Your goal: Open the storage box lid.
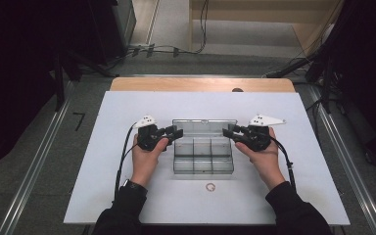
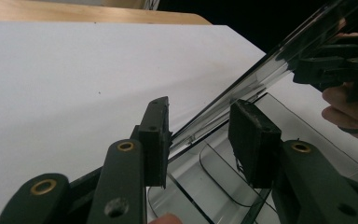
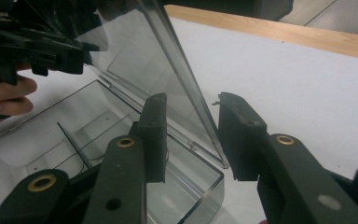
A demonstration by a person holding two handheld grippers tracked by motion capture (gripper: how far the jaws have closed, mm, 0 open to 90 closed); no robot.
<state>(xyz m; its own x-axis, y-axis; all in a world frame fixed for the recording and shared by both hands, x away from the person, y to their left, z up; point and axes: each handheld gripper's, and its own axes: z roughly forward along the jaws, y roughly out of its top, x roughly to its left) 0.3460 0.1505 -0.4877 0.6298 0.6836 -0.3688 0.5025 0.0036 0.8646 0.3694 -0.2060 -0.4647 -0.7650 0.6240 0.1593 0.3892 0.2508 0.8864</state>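
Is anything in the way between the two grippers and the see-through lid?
Nothing visible is. The lid edge already runs between the jaws of the left hand-held gripper and the right hand-held gripper, one at each side of the box. Whether the pads press on it is unclear.

Both forearms reach forward, each hand wrapped round a hand-held gripper. The left hand-held gripper and right hand-held gripper point inward, facing each other, jaws parted.
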